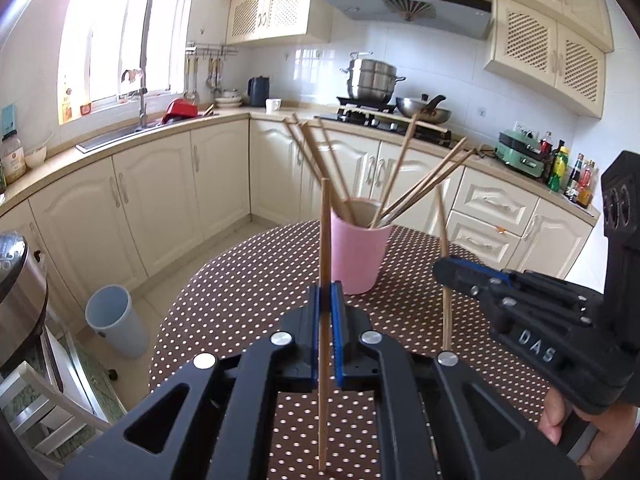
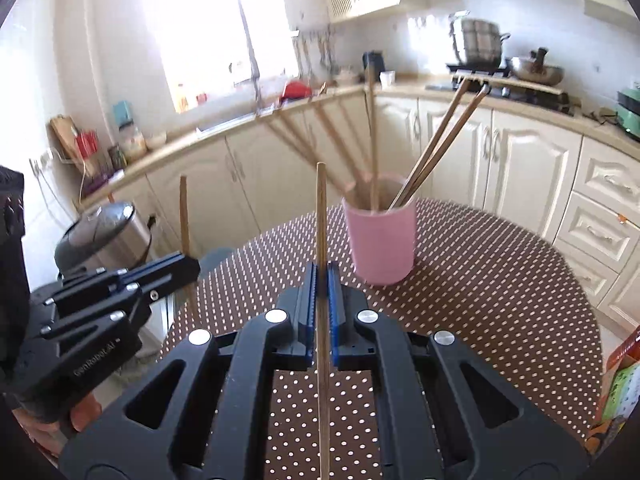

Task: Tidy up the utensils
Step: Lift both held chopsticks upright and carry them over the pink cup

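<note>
The left gripper [image 1: 326, 292] was closed on a single wooden chopstick [image 1: 325, 280], its blue-padded fingers [image 1: 337, 320] pinching the stick near its middle so that it stood almost upright, with one end above the jaws and the other hanging down below the gripper body. The right gripper [image 2: 322, 280] held a second chopstick [image 2: 322, 272] the same way, clamped upright between its own blue pads. Each tool showed in the other's camera, at the side of the frame, with a hand [image 1: 560, 416] wrapped around the handle. Both hung above a round table [image 1: 248, 288] covered in a brown cloth with white dots. Ahead of them, on that cloth, stood a pink cup [image 1: 358, 252] holding a loose fan of more chopsticks [image 1: 400, 168] that leaned out over its rim to both sides. Cream kitchen cabinets [image 1: 160, 200] lined the background.
</note>
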`<state>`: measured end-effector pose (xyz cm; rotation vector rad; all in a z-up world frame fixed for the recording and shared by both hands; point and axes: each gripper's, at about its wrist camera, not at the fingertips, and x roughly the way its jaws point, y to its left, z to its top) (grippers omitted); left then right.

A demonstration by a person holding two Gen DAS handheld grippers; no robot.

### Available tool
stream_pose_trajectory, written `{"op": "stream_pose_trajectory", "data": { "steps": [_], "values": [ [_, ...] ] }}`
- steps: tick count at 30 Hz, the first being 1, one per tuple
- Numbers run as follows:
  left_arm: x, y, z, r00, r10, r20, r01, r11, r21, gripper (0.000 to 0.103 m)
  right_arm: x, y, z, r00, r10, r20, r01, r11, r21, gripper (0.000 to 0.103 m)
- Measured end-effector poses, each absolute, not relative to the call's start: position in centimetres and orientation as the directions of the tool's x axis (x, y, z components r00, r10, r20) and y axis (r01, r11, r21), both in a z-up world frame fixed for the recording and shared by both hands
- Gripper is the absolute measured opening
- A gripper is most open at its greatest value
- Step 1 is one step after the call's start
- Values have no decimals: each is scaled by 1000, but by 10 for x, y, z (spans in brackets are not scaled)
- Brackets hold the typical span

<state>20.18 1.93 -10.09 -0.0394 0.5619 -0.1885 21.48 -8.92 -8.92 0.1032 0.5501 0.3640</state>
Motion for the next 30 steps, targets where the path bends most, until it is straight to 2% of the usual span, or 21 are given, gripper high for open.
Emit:
{"op": "stream_pose_trajectory", "data": {
  "steps": [12,22,30],
  "values": [
    [181,-2,-86,852,-232,-469,207,973,-105,6,170,-110,-67,906,292,-305,-271,956,110,6],
    [186,0,-93,848,-238,-474,210,971,-111,6,169,-111,-71,904,301,-303,-287,953,93,6],
    [193,3,-79,870,-239,-431,210,971,-116,6,170,-113,-62,914,298,-274,-283,954,95,6]
  ]
}}
